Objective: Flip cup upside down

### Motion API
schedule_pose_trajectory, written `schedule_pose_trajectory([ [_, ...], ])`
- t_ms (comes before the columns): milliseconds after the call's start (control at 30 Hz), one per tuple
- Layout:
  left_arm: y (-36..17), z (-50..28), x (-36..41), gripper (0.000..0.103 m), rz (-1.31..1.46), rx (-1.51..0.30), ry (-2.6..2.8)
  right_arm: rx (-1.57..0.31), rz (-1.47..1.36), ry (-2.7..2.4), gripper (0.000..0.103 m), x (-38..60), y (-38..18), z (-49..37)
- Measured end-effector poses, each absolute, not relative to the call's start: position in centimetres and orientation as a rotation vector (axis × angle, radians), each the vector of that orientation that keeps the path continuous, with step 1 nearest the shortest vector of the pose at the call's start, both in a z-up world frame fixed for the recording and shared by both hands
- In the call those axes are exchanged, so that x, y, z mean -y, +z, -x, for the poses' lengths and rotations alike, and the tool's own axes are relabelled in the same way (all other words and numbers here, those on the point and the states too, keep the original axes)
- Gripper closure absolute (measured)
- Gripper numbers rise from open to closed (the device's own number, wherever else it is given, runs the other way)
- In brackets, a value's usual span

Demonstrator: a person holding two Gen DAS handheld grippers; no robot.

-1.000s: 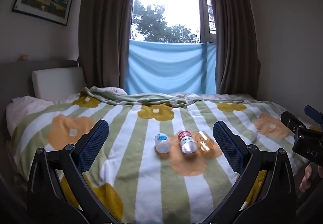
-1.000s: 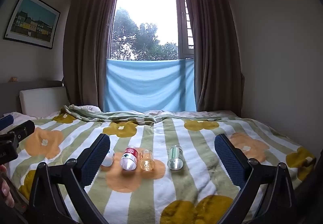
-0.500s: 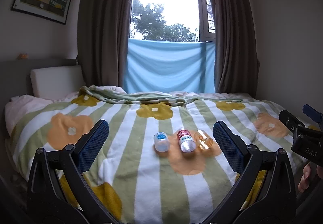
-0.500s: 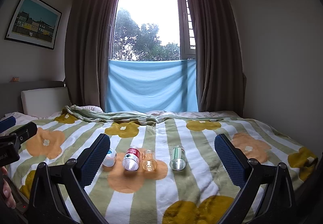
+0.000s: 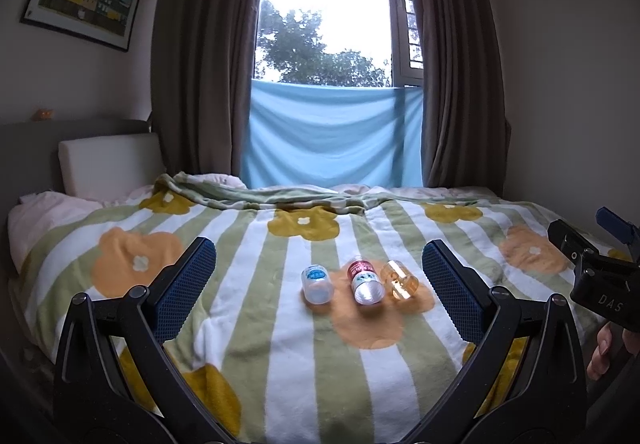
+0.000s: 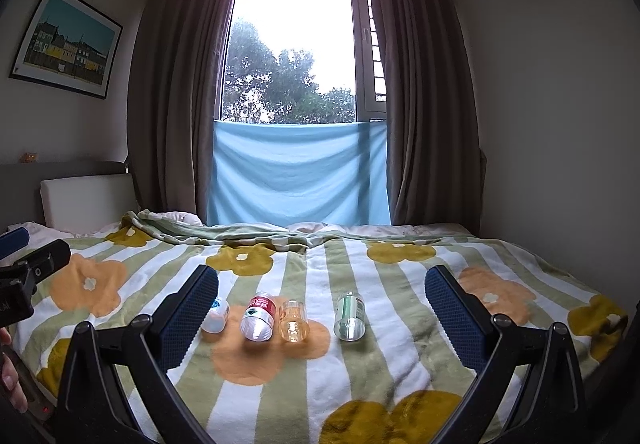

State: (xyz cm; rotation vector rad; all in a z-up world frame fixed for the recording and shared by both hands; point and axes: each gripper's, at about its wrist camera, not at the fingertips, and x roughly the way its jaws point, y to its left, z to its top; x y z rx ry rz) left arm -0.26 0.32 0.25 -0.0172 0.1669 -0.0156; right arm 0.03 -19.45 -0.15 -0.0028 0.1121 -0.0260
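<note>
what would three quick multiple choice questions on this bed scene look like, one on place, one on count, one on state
1. Where does the amber cup lie?
A. between the red-label bottle and the green-label bottle
B. on the pillow
C. at the left end of the row

2. How many containers lie on the blanket in the right wrist view?
A. two
B. four
C. six

3. How are the right gripper and left gripper?
A. both shut on bottles
B. one holds the cup
C. both open, holding nothing

Answers: 1 A, it lies beside the red-label bottle with the green one further right. 2 B, the blue-label bottle makes four. 3 C, the fingers stand wide apart above the blanket.
</note>
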Motion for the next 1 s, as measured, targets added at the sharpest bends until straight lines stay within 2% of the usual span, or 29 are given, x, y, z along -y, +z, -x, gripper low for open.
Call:
schedule_pose_trajectory([
  [1000, 0.64, 0.65, -0.65, 0.0, 0.024, -0.171, -0.026, -0.094, 0.003, -0.001, 0.0, 19.44, 0.08, 0.33],
])
